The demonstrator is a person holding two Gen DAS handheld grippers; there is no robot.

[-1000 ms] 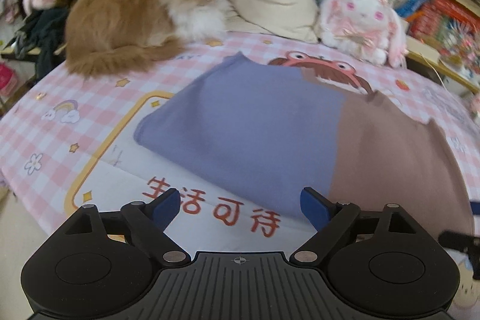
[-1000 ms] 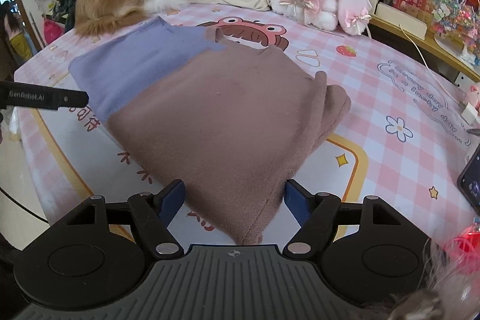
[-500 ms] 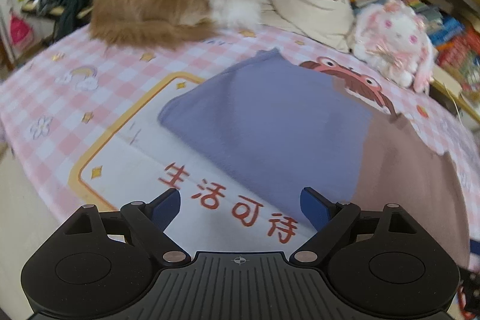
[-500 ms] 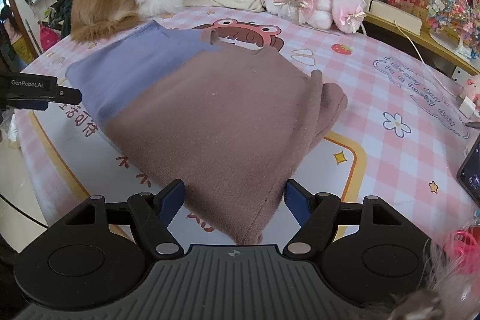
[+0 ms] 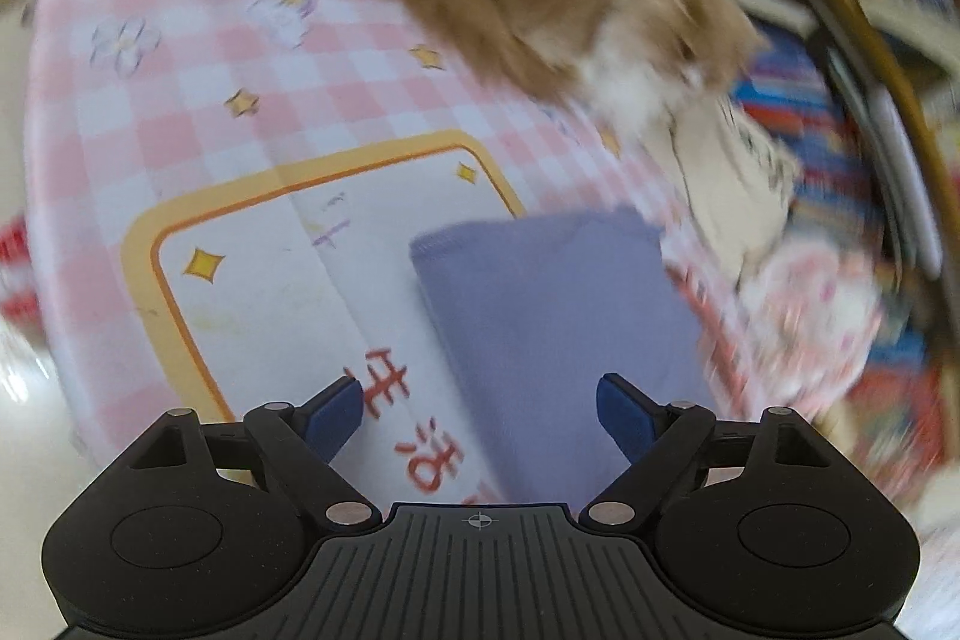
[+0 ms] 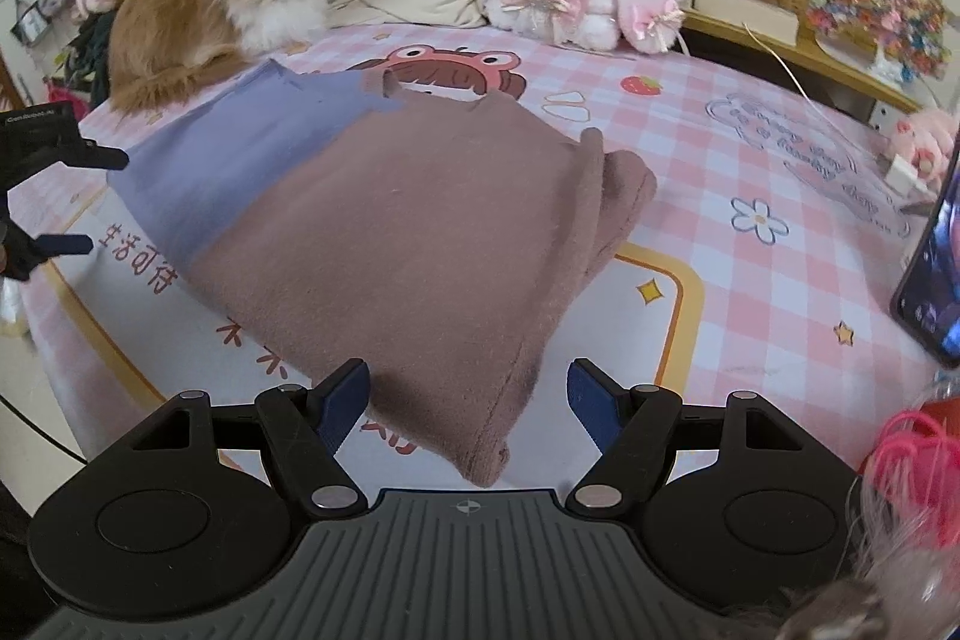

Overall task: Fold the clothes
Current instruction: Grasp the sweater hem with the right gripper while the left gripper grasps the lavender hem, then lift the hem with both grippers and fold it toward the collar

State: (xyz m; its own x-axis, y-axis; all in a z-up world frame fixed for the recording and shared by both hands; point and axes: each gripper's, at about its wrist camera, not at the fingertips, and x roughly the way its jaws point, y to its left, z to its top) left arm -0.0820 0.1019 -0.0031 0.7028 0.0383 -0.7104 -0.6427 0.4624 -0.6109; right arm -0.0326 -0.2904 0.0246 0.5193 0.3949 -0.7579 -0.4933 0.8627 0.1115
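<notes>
Pink checked bedding (image 6: 750,148) with a printed cartoon panel covers the work surface; shelves of books stand at the far side. On it lies the garment (image 6: 396,244), a two-tone top, brown on its near-right half and lavender on its far-left half, spread mostly flat, with one brown edge bunched up on the right.

Your right gripper (image 6: 468,388) has its jaws spread wide and holds nothing. The near brown corner of the garment lies directly between and just ahead of its fingertips.

Your left gripper (image 5: 480,412) is likewise spread wide and empty. It faces the lavender end (image 5: 552,316), whose edge runs away from you toward a cat (image 6: 222,10) resting at the far-left corner. The left wrist view is blurred, so fine detail there cannot be read.

The garment's long axis runs from near right to far left. Judge the right gripper nearer to a graspable corner. Keep the fold clear of the cat, which lies just beside the lavender edge.
</notes>
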